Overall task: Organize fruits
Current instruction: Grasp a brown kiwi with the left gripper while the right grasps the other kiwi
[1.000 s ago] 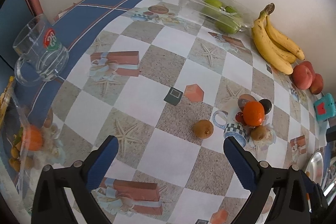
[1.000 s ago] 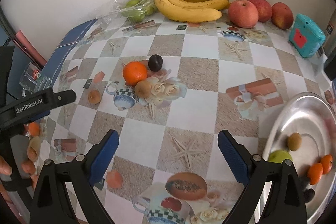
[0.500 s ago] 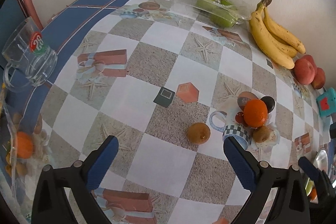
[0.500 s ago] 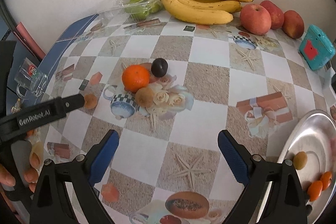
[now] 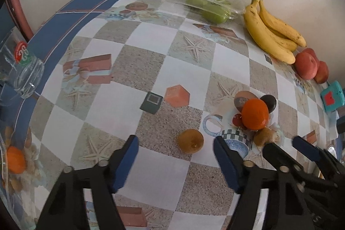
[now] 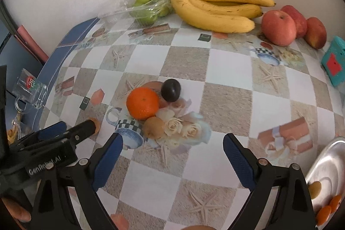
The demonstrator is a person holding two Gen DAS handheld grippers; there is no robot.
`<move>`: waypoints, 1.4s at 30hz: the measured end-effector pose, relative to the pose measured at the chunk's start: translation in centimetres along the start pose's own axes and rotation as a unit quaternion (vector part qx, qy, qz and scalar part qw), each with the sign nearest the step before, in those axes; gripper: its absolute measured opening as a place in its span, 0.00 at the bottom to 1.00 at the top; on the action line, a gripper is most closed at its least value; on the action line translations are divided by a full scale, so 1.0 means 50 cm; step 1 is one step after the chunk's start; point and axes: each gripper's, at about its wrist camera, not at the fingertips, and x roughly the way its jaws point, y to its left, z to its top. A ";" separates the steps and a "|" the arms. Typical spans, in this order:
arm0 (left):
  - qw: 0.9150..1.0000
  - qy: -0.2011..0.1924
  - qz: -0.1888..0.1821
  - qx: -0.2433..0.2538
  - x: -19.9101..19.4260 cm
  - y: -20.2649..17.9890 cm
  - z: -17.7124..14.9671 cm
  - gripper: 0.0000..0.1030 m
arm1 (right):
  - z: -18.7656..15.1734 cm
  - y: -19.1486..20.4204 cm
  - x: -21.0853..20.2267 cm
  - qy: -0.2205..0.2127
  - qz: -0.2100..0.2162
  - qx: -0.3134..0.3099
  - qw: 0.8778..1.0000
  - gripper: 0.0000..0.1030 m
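Observation:
A brown kiwi (image 5: 190, 141) lies alone on the checked tablecloth, just ahead of my left gripper (image 5: 175, 156). The jaws are closing around it and the pads stand clear of it. To its right sit an orange (image 5: 255, 114), a dark plum (image 5: 268, 101) and a second kiwi (image 5: 263, 136). My right gripper (image 6: 173, 160) hovers just short of that cluster: orange (image 6: 143, 102), plum (image 6: 171, 89), kiwi (image 6: 154, 127). Its jaws are closing too, with nothing between them. The left gripper (image 6: 73, 127) hides most of the lone kiwi (image 6: 97, 122) in the right wrist view.
Bananas (image 6: 215, 8), red apples (image 6: 278, 27) and bagged green apples (image 6: 146, 10) line the wall. A teal box (image 6: 333, 59) stands at the right. A metal plate (image 6: 327, 156) at the lower right holds several small fruits. A glass mug (image 5: 23, 70) stands at the left edge.
Both grippers have moved in toward the small fruits and both pairs of jaws have narrowed. The right gripper's fingers have come into the left wrist view.

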 end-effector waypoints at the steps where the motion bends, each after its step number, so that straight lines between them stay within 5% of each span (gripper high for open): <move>1: 1.000 0.001 0.001 0.001 0.002 -0.001 -0.001 0.62 | 0.002 0.003 0.006 0.003 -0.002 -0.003 1.000 0.76; 5: 1.000 0.006 -0.006 0.002 0.007 -0.002 -0.001 0.54 | 0.006 0.010 0.027 0.012 -0.001 -0.002 1.000 0.71; 12: 1.000 0.014 -0.015 0.005 0.014 -0.011 0.000 0.36 | 0.011 0.021 0.041 0.013 0.005 0.002 1.000 0.49; 21: 1.000 0.019 -0.023 -0.003 0.013 -0.009 -0.002 0.27 | 0.012 0.026 0.046 0.018 0.025 0.008 1.000 0.25; 42: 0.999 0.029 0.004 -0.042 -0.050 -0.003 -0.034 0.27 | -0.052 -0.022 -0.072 -0.002 0.029 0.034 0.999 0.25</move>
